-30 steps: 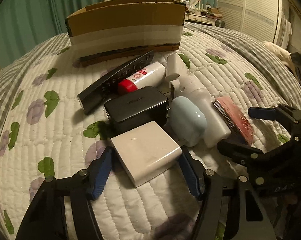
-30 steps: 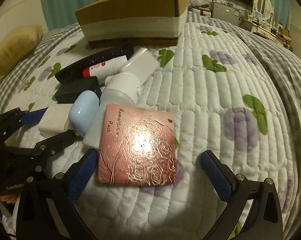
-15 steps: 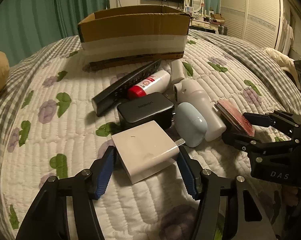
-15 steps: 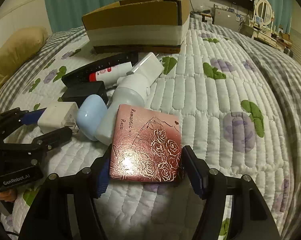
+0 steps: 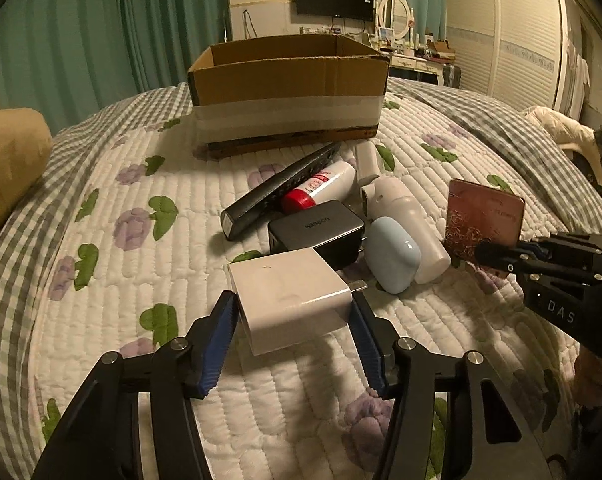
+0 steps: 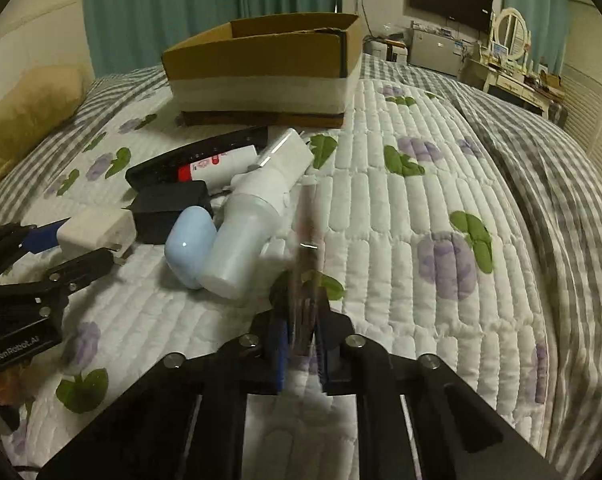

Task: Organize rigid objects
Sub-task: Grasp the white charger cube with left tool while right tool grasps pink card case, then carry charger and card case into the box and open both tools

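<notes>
Quilted floral bedspread underneath everything, ribbed and soft. Open cardboard box at the back, banded with pale tape.

Only in the left wrist view: embossed rose pattern on the flat pink case, upright, pinched by the right gripper. In the right wrist view, just a blurred thin edge of that case between the closed right gripper.

In front of the box, heaped together: black remote, white fan-like device, red-capped tube, black adapter, glossy blue pebble-shaped case.

Nearest, boxy white charger, lifted and clamped by the left gripper at both sides.
</notes>
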A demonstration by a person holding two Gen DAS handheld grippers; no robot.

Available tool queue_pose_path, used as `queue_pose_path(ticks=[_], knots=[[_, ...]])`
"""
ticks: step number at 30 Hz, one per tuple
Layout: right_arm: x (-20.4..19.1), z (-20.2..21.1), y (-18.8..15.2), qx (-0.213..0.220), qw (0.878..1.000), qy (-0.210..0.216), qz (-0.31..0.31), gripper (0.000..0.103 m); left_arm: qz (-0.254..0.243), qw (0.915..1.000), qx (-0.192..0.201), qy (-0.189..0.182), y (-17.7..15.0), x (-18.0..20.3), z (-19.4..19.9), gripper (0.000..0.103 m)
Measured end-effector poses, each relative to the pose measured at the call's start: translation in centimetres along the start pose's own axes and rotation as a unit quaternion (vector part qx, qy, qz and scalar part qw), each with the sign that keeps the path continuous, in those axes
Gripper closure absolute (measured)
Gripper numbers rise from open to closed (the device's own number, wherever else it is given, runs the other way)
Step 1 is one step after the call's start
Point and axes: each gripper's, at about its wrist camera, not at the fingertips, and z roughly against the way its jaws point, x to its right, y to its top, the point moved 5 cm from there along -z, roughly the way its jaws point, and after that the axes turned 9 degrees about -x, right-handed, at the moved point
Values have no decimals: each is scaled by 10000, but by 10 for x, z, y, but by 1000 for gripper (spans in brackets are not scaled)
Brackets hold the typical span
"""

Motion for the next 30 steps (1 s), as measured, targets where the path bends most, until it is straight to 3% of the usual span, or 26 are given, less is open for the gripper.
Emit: queue_pose_path(ticks=[17,30], knots=[[-21,52,11,691,9973,-218,153,93,99,9987,504,-1,17,-13,45,46],[-31,117,40,1405,9896,-300,8,93,175,9936,1110,65,52,-29,96,46]])
